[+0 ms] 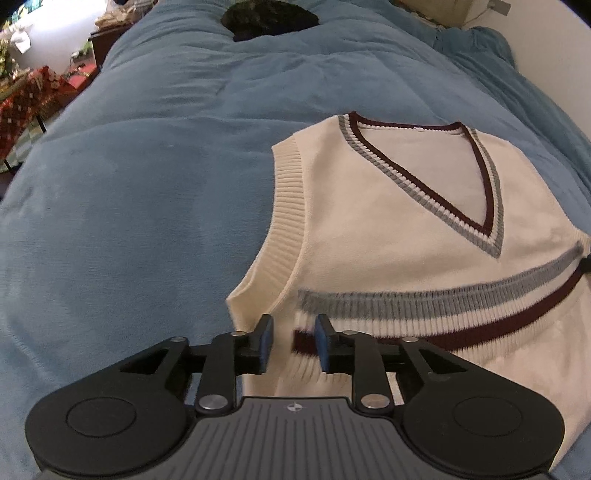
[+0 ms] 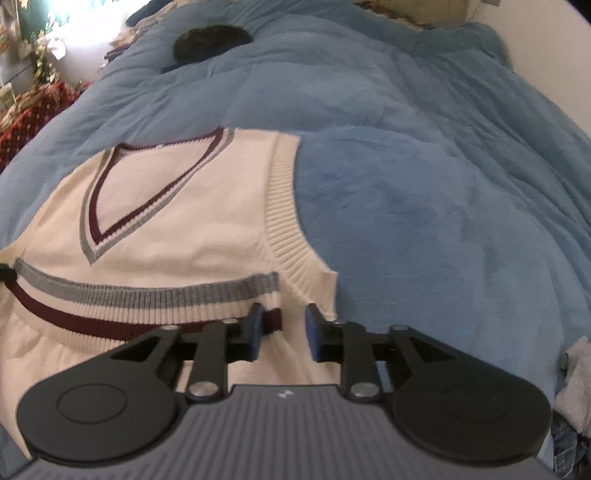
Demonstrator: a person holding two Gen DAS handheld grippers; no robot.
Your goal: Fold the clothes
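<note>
A cream knit vest [image 1: 388, 229] with grey and maroon stripes and a V-neck lies on the blue bed cover [image 1: 147, 184]. Its striped hem is folded up over the chest. My left gripper [image 1: 293, 341] is open, its blue pads straddling the folded hem's left end. In the right wrist view the same vest [image 2: 177, 229] lies at left. My right gripper [image 2: 283, 334] is open, its pads on either side of the hem's right end near the armhole corner. Neither gripper holds cloth.
A dark round object [image 1: 269, 18] lies at the far end of the bed; it also shows in the right wrist view [image 2: 212, 40]. Red patterned cloth and clutter [image 1: 29, 99] stand left of the bed. Grey cloth [image 2: 576, 376] lies at the right edge.
</note>
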